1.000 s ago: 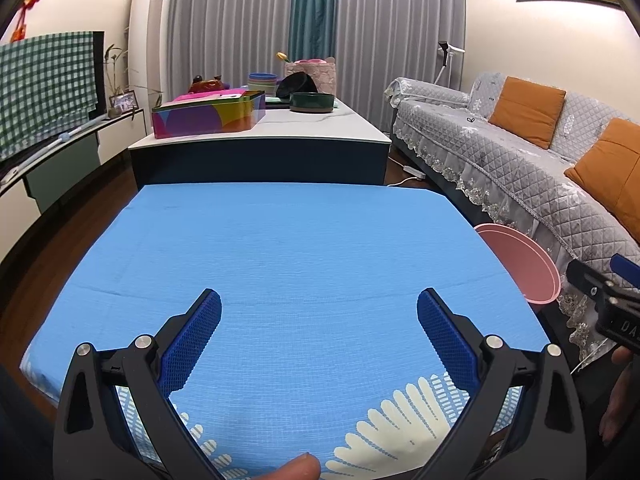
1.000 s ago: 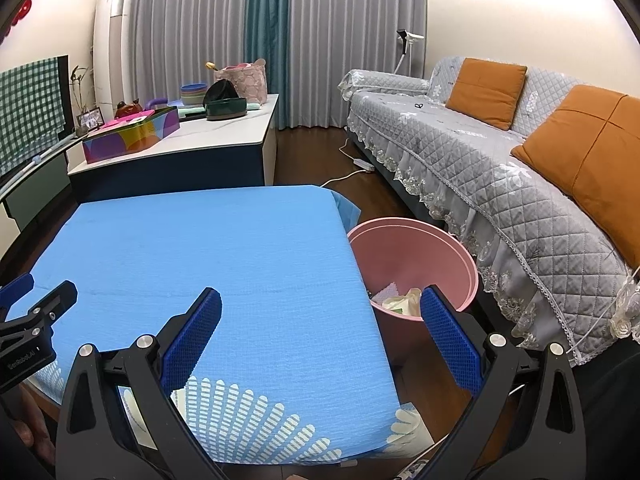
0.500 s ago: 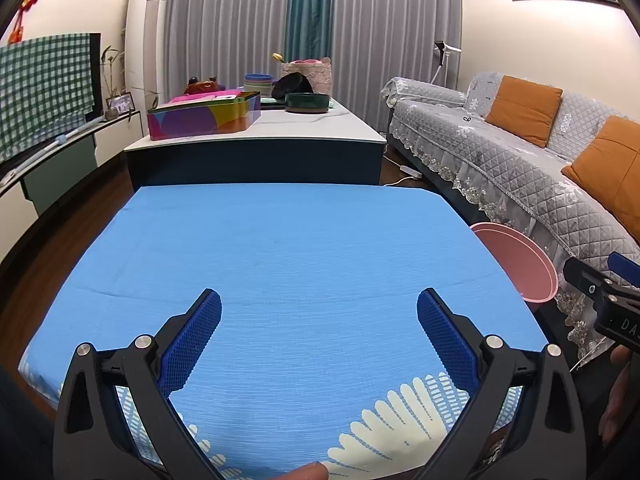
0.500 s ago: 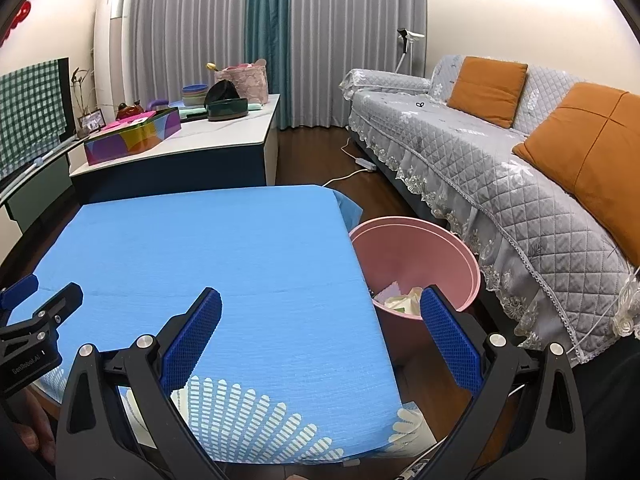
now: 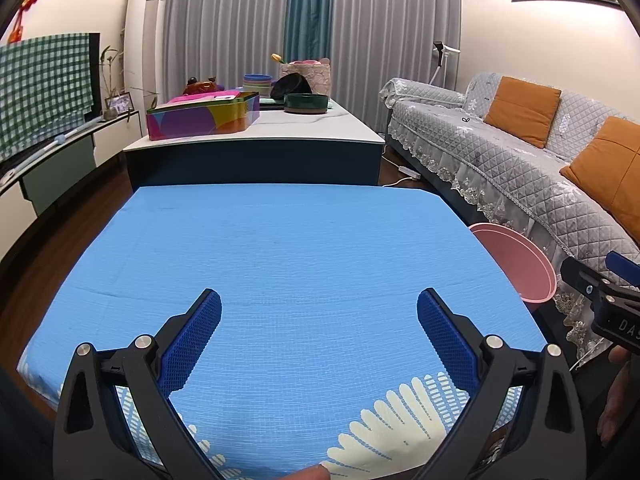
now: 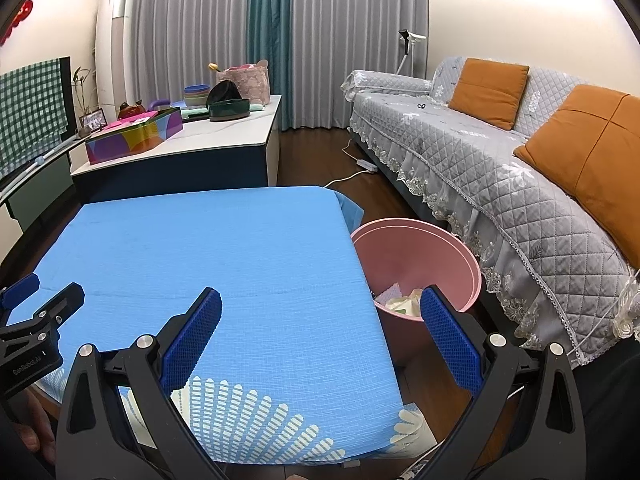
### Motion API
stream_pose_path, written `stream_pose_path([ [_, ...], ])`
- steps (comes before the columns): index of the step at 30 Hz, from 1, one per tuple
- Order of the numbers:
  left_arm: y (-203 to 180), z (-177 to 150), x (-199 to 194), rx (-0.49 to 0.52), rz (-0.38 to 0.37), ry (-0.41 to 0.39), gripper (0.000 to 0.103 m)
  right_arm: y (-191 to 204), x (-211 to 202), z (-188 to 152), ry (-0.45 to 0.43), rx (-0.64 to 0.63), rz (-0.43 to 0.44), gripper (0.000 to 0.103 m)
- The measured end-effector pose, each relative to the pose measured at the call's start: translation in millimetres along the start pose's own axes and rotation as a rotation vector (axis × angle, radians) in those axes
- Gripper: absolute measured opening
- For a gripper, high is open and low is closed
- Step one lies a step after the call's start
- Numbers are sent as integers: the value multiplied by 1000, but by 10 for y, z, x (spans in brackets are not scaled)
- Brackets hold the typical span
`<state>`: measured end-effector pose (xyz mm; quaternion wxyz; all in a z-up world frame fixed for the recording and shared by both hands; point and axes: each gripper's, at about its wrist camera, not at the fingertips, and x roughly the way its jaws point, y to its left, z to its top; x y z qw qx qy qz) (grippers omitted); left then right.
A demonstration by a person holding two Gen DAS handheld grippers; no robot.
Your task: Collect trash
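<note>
Trash binned; you are holding both hand-held grippers released.
Pink bin (image 6: 416, 264) is sitting ahead-right of your right hand-held gripper (image 6: 320, 334); left hand-held gripper (image 5: 319, 334) farther.

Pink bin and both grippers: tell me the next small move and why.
Probably just draw both back and stop. The left gripper and right gripper are open and hold nothing, the blue cloth shows no litter, and paper scraps already lie in the pink bin.

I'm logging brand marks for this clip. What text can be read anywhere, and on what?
"DAS", cut off by the frame edge: white letters on the right tongs body, left wrist view.
"GenRobot.AI": small, slightly blurred print on the left tongs body, right wrist view.
Colourful box: no legible text.
</note>
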<state>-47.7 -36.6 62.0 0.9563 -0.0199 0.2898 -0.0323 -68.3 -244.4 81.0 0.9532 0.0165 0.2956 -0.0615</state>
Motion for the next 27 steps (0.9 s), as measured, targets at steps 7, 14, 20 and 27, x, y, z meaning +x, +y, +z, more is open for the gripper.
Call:
stream_pose_path([
  [7, -6, -3, -1, 0, 0, -1, 95, 4, 1, -2, 1, 0, 0, 98],
  [14, -27, 13, 10, 2, -4, -6, 95, 5, 1, -2, 1, 0, 0, 98],
  [20, -49, 8, 5, 6, -9, -10, 95, 5, 2, -1, 1, -1, 0, 98],
  [27, -54, 19, 12, 1, 0, -4, 95, 0, 2, -1, 2, 0, 1, 98],
])
